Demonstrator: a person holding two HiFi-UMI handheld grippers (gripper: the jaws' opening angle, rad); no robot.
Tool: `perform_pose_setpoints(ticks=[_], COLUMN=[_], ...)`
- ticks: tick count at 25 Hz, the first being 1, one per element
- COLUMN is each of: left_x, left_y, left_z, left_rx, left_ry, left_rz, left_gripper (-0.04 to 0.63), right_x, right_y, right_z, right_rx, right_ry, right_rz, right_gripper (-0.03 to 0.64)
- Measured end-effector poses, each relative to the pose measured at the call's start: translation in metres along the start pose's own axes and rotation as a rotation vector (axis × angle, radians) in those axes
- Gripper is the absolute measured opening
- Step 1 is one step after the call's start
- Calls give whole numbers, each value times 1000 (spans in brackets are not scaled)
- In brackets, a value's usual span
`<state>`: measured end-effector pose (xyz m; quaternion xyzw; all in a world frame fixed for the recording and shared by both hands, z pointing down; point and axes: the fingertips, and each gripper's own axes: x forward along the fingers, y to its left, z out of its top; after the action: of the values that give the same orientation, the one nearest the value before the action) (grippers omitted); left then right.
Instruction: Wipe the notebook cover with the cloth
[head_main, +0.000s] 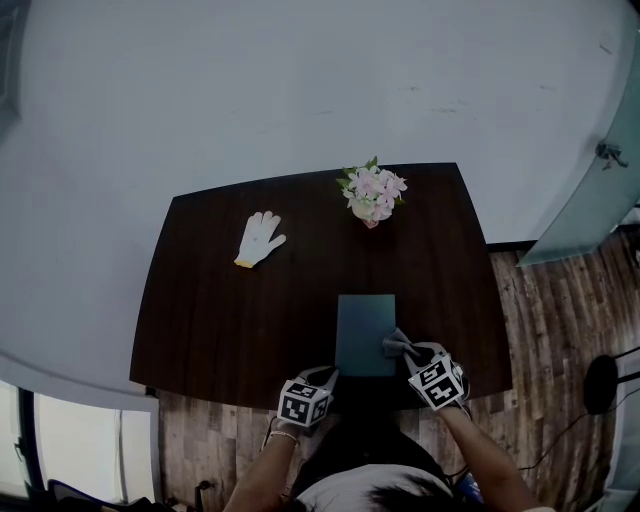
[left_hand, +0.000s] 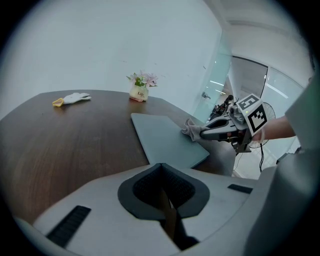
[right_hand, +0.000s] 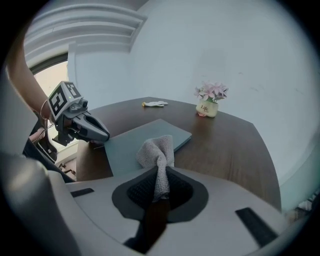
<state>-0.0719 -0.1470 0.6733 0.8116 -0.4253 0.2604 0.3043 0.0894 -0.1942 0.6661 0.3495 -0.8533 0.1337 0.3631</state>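
Observation:
A grey-green notebook lies shut near the dark table's front edge. A grey cloth rests bunched on its right edge, and my right gripper is shut on it. In the right gripper view the cloth rises from between the jaws of the right gripper over the notebook. My left gripper sits by the notebook's near left corner, shut with nothing in it. The left gripper view shows the left gripper closed, the notebook ahead, and the cloth held by the right gripper.
A white work glove lies at the table's back left. A small pot of pink flowers stands at the back middle. The table ends at a wooden floor on the right, beside a glass door.

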Motion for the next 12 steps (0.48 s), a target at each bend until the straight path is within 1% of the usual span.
perform_pose_setpoints(ticks=[3, 7, 9, 12], left_x=[-2, -5, -8, -11], left_y=[0, -1, -1, -6], left_z=[-2, -1, -1, -2], left_rx=[5, -18, -27, -7], left_ry=[-4, -7, -20, -29], left_rz=[3, -31, -36, -50], left_gripper=[18, 18, 18, 18], right_x=[-5, -13, -13, -8], right_y=[1, 11, 24, 46], right_z=[8, 26, 37, 53], right_rx=[24, 24, 17, -7], right_ry=[-54, -87, -103, -108], right_rz=[-19, -41, -29, -1], right_gripper=[41, 41, 41, 41])
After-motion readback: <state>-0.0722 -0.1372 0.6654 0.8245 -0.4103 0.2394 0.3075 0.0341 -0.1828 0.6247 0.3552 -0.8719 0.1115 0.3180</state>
